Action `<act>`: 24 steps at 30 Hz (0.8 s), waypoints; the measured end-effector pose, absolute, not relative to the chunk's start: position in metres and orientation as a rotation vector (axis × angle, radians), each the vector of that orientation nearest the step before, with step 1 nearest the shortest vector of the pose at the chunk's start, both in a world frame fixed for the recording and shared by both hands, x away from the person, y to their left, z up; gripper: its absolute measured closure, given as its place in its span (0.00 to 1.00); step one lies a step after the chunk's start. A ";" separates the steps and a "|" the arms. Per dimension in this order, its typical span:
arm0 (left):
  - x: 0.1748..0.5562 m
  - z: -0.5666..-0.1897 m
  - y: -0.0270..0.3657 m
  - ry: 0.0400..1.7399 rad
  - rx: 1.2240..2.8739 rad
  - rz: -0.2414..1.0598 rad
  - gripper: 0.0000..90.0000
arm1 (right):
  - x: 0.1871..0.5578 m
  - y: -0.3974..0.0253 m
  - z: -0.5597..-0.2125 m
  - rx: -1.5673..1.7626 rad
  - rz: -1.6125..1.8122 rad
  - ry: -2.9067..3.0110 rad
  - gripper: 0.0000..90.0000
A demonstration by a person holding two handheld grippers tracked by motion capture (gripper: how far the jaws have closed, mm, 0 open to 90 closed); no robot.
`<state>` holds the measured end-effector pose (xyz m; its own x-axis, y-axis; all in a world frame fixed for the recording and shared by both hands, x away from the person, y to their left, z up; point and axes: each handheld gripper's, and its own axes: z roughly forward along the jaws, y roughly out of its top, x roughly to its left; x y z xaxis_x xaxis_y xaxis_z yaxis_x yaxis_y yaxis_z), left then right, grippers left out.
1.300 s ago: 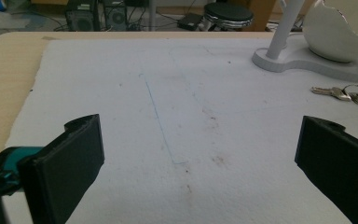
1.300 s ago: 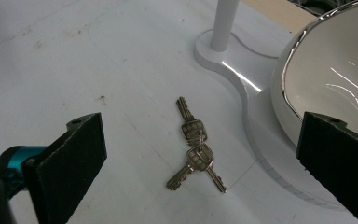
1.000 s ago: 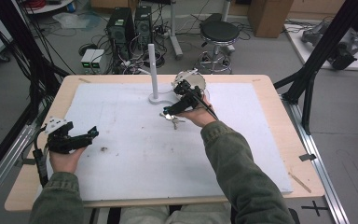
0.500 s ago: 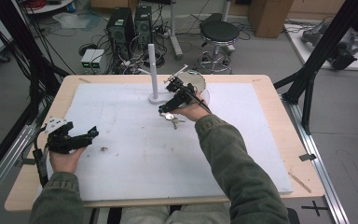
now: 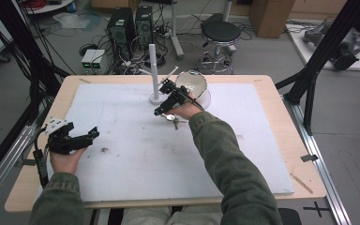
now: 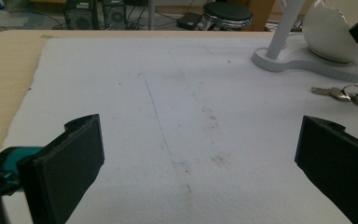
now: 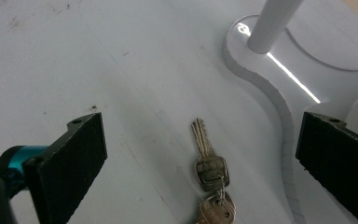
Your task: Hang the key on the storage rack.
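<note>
Two green sleeves (image 5: 225, 164). Black left gripper (image 5: 93, 134) with a white plate behind the fingers. Flat, square black fingers (image 7: 81, 149) on the right gripper (image 7: 200, 158), a shiny blue part just behind one.

A lab or technical workshop is shown. Beyond the far edge of the wooden counter (image 5: 281, 140), two black computer towers (image 5: 131, 23) are seen standing on a grey floor, with loose cables (image 5: 187, 28) tangled around them. A round black stool (image 5: 221, 33) is placed near them. Black metal frame struts (image 5: 323, 61) are seen at the right, and cardboard boxes (image 5: 269, 11) at the far side.
</note>
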<state>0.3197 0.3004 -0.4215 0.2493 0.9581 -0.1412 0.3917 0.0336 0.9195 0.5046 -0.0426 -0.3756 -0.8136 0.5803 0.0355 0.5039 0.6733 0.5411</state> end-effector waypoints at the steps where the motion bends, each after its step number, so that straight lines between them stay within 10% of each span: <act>1: 0.320 -0.422 0.300 1.311 1.535 0.723 0.02 | 0.505 -0.041 -0.377 0.895 0.821 2.751 0.01; 16: 0.320 -0.422 0.300 1.308 1.540 0.721 0.02 | 0.520 -0.034 -0.405 0.859 0.705 2.867 0.09; 24: 0.320 -0.422 0.300 1.307 1.540 0.721 0.02 | 0.523 -0.033 -0.414 0.756 0.668 2.959 0.45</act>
